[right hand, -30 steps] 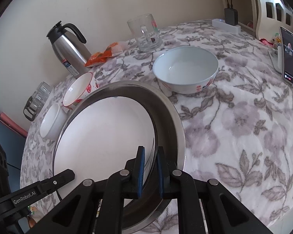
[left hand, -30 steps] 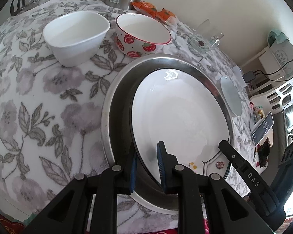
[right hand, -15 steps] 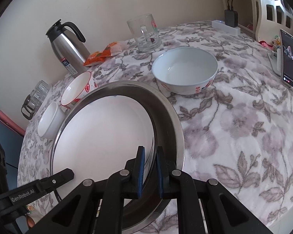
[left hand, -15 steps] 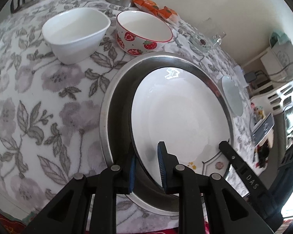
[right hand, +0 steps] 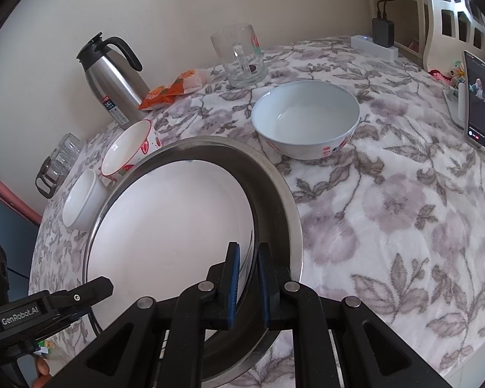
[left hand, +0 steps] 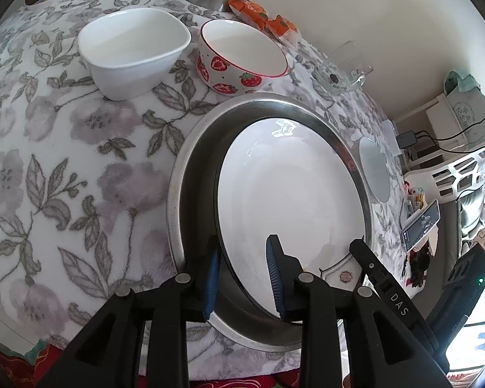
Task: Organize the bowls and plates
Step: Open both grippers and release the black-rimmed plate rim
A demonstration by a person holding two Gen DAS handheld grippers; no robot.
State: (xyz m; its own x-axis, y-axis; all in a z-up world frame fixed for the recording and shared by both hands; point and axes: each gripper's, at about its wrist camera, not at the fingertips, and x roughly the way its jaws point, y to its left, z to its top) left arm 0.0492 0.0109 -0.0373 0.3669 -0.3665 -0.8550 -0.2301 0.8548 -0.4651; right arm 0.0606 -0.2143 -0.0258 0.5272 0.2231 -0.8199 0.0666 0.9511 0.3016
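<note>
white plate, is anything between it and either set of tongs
Nothing visible. The left tongs straddle the near rim of the white plate, and the right tongs straddle its opposite rim. The plate sits inside the steel tray, whose rim passes beside the fingers.

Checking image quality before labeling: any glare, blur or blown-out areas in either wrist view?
Left wrist: sharp; a small window glare on the far rim of the white plate, blown-out daylight at the lower right edge, strong fisheye bending of the floral tablecloth. Right wrist: sharp, soft even light; a thin bright streak on the steel tray wall near the jaws; dark vignette in the corners.
</note>
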